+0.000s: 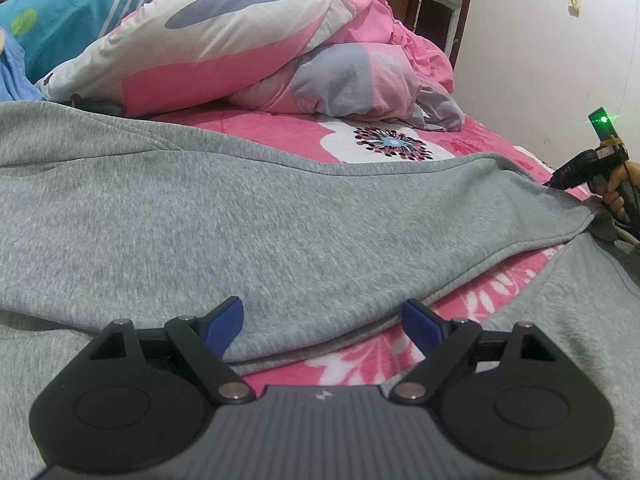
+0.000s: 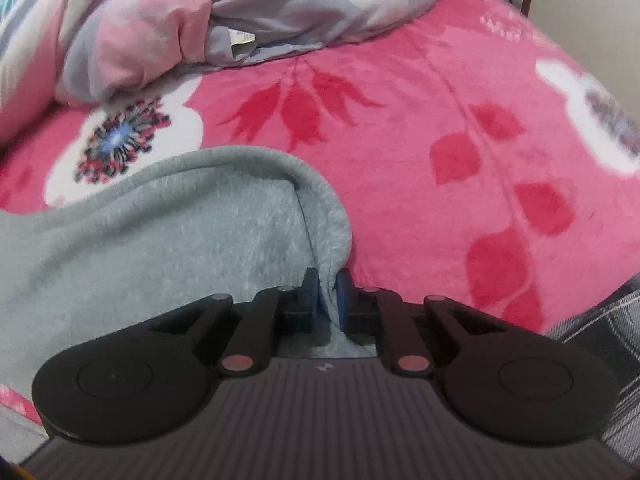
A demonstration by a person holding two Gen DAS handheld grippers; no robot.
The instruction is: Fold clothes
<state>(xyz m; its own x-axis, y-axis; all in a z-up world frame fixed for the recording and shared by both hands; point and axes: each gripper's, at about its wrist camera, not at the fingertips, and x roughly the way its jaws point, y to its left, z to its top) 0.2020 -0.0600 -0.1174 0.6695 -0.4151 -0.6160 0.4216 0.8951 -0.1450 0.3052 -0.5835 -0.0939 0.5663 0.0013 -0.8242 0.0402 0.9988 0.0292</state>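
Observation:
A grey sweatshirt (image 1: 240, 216) lies spread across the pink flowered bedspread (image 1: 360, 364). My left gripper (image 1: 322, 322) hovers low over its near folded edge, jaws wide open, blue pads on either side of the cloth without touching it. My right gripper (image 2: 328, 292) is shut on a rolled edge of the grey sweatshirt (image 2: 160, 248), with its fleecy inner side showing. In the left wrist view the right gripper's body shows at the far right, a hand around its handle, at the tip of the stretched grey cloth.
A crumpled pink, white and grey duvet (image 1: 248, 36) is heaped at the back of the bed. A blue pillow (image 1: 68, 12) lies back left. A white wall (image 1: 552, 60) stands to the right. Bare bedspread (image 2: 440, 140) stretches ahead of the right gripper.

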